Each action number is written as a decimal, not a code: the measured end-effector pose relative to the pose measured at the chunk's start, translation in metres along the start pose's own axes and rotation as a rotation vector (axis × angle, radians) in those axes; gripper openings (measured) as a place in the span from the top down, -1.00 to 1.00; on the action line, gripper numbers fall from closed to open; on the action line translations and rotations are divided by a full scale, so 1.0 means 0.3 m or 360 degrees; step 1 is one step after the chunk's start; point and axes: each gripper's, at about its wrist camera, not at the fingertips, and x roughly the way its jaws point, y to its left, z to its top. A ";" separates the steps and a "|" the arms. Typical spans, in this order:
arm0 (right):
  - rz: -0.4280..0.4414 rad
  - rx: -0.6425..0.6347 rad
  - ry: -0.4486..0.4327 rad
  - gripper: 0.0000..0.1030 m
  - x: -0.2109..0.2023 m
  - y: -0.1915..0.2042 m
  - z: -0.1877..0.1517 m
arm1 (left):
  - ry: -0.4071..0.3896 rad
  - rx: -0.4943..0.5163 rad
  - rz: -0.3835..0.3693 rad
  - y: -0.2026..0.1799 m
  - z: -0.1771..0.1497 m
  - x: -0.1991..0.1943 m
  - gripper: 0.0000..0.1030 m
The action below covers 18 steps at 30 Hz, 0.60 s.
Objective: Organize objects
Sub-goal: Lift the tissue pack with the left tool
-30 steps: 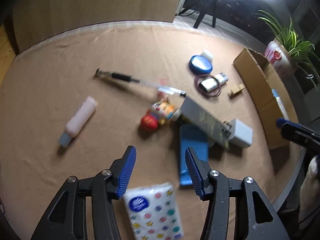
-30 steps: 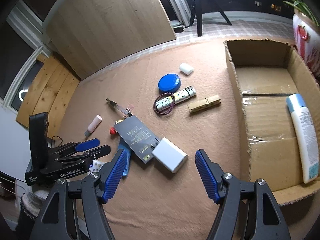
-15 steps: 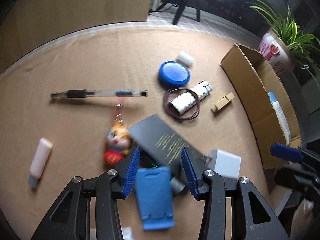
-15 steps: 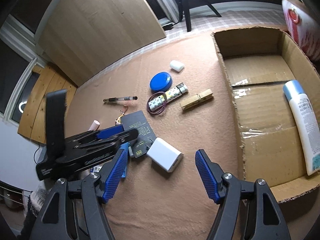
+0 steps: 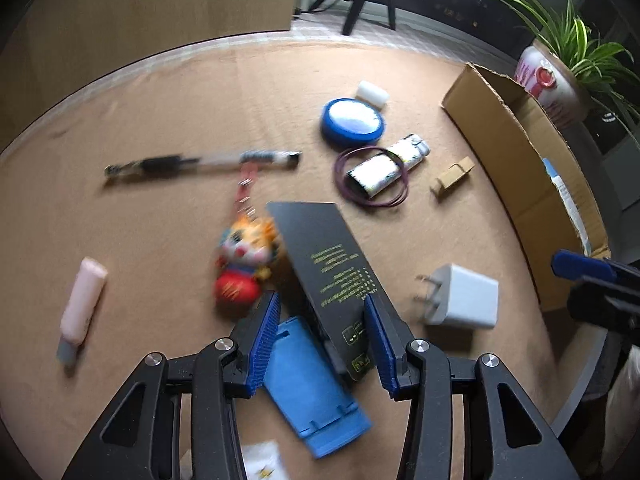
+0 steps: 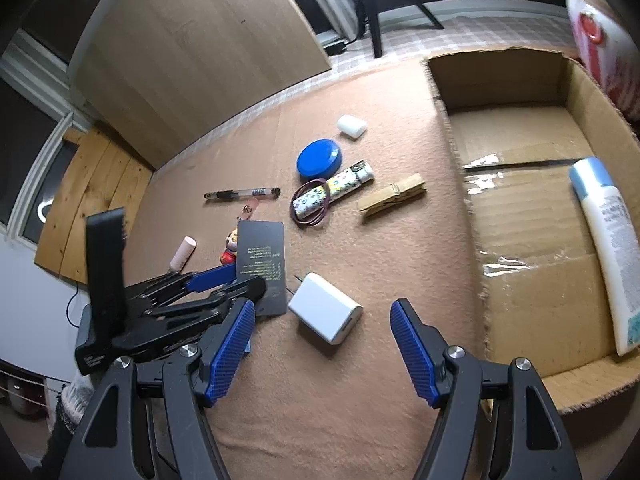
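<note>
My left gripper (image 5: 321, 322) points steeply down over the near end of a flat black box (image 5: 324, 264), open, its fingers straddling the box and the top of a blue phone stand (image 5: 316, 380) lying partly under it. The right pad is at the box's edge; the left pad stands clear of it. My right gripper (image 6: 322, 320) hangs open above a white charger (image 6: 326, 312) without touching it. The cardboard box (image 6: 456, 128) at the right holds a white lotion bottle (image 6: 608, 248). From the right wrist view the left gripper (image 6: 224, 286) shows beside the black box (image 6: 262, 264).
On the tan cloth lie a toy keychain (image 5: 244, 256), a pen (image 5: 200, 162), a pink tube (image 5: 82, 300), a blue lid (image 5: 352, 120), a white case (image 5: 372, 92), a patterned tube in a hair tie (image 5: 384, 168) and a clothespin (image 5: 452, 176). A plant pot (image 5: 552, 84) stands behind the box.
My left gripper has moved forward from the tissue packet to the blue stand and the black box, and its jaws have narrowed. The right gripper has stayed over the charger.
</note>
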 end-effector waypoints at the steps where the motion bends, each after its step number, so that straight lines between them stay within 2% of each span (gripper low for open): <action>1: -0.0007 -0.0021 0.0013 -0.30 0.013 0.009 0.006 | -0.0021 -0.0032 -0.0009 0.021 -0.013 -0.020 0.08; 5: -0.0030 -0.0092 0.0047 -0.30 0.059 0.040 0.028 | -0.0110 -0.0166 -0.0078 0.098 -0.057 -0.121 0.07; 9: -0.0076 -0.0103 0.0062 -0.30 0.092 0.052 0.044 | -0.0168 -0.0254 -0.0073 0.162 -0.113 -0.208 0.06; 13: -0.0013 -0.0126 0.0057 -0.30 0.083 0.089 0.034 | -0.0185 -0.0348 -0.0078 0.226 -0.201 -0.276 0.04; 16: 0.0070 -0.0142 0.0120 -0.30 0.100 0.127 0.005 | -0.0159 -0.0416 -0.0066 0.270 -0.283 -0.294 0.02; 18: 0.0127 -0.0151 0.0167 -0.30 0.117 0.158 -0.023 | -0.0128 -0.0461 -0.0103 0.285 -0.333 -0.284 0.02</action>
